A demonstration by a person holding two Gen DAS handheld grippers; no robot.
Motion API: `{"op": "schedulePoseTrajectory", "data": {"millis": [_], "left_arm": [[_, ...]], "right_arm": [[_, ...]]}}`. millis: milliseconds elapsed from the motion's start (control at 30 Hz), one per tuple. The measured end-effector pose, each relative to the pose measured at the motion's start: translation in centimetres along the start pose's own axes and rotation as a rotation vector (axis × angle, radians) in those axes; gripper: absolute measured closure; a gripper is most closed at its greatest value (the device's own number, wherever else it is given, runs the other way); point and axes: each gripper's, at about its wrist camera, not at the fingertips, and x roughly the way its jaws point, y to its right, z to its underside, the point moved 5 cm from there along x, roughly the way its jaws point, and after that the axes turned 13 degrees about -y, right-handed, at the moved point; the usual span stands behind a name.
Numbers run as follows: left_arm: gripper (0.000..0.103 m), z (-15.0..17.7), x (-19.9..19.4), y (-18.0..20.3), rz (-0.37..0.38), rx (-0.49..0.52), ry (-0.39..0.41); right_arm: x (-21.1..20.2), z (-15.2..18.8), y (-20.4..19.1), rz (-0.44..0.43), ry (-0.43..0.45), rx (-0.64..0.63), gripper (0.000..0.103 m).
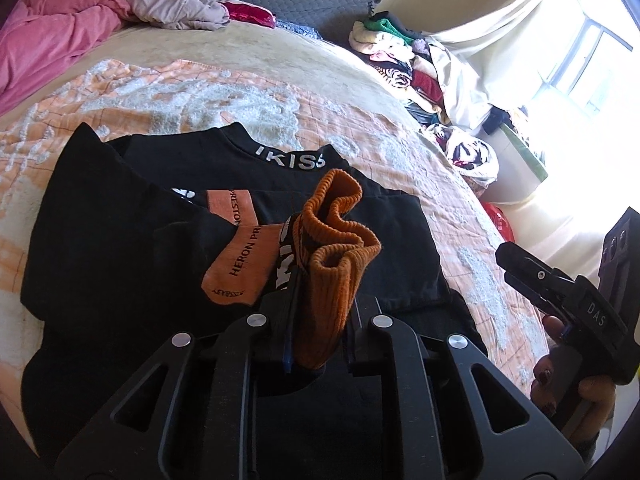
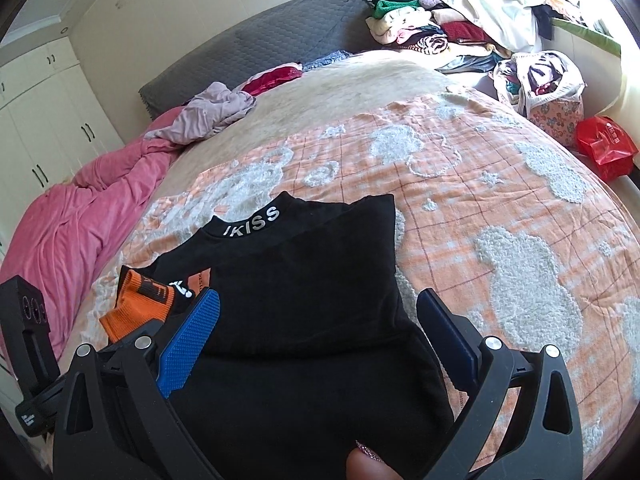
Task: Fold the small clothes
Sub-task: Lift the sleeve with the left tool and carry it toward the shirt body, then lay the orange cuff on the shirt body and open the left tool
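A black sweatshirt point(image 1: 132, 216) with a collar marked IKISS lies on the orange-and-white blanket point(image 1: 200, 92), its sleeves folded in over the body. It also shows in the right wrist view point(image 2: 296, 280). My left gripper point(image 1: 320, 320) is shut on the sweatshirt's orange ribbed cuff point(image 1: 332, 248) and holds it bunched above the body. That cuff shows at the left in the right wrist view point(image 2: 140, 304). My right gripper point(image 2: 316, 340) is open and empty, its blue pads point(image 2: 190, 340) spread above the sweatshirt's right side. It also shows at the right edge of the left wrist view point(image 1: 536, 276).
A pink quilt point(image 2: 80, 216) and a crumpled pale garment point(image 2: 216, 112) lie at the far left of the bed. A grey pillow point(image 2: 272, 44) sits at the head. A pile of clothes point(image 2: 420, 32), a bag of laundry point(image 2: 536, 76) and a red bag point(image 2: 604, 148) stand beyond the right edge.
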Motion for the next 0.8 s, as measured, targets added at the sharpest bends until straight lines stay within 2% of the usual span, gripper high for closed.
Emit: {"op": "schedulePoseTrajectory", "data": {"millis": [67,167,267,300,433,500,633,667,733,800], "left_arm": [[0.08,0.3,0.4,0.2,0.035,-0.002,-0.026],[0.076,0.8,0.2,0.3,0.047,-0.002,-0.032],[0.059,0.8,-0.8,0.2,0.082,-0.018,-0.017],[0.057,0.8,-1.4,0.2,0.086,-0.013,-0.007],[0.056,0.3,-3.2,-0.5,0.014,0.001,0.041],[0.043,0.0,-3.8,-1.3,-0.013,-0.007,0.05],[0.036,-0.1,-4.6,-2.8,-0.056,-0.017,0.061],[0.032,-0.1,-4.7,-3.2,-0.074,-0.018,0.065],[0.025,0.0,-5.0,-3.9,-0.128,-0.018,0.073],[0.016,0.1,-5.0,-4.6,-0.179,-0.017,0.066]], "right_arm": [[0.1,0.0,0.0,-0.007,-0.005,0.001,0.005],[0.4,0.1,-0.1,-0.019,-0.015,0.001,0.005],[0.8,0.3,-0.6,-0.036,-0.031,-0.006,0.005],[0.9,0.4,-0.7,-0.041,-0.038,-0.009,0.005],[1.9,1.1,-2.0,-0.067,-0.08,-0.045,0.005],[2.9,1.8,-3.1,-0.093,-0.122,-0.071,0.005],[5.2,3.4,-4.9,-0.091,-0.212,-0.112,0.006],[5.6,3.8,-5.4,-0.084,-0.224,-0.127,0.007],[6.4,4.7,-6.3,-0.08,-0.251,-0.156,0.017],[7.1,5.3,-6.9,-0.09,-0.27,-0.161,0.018]]}}
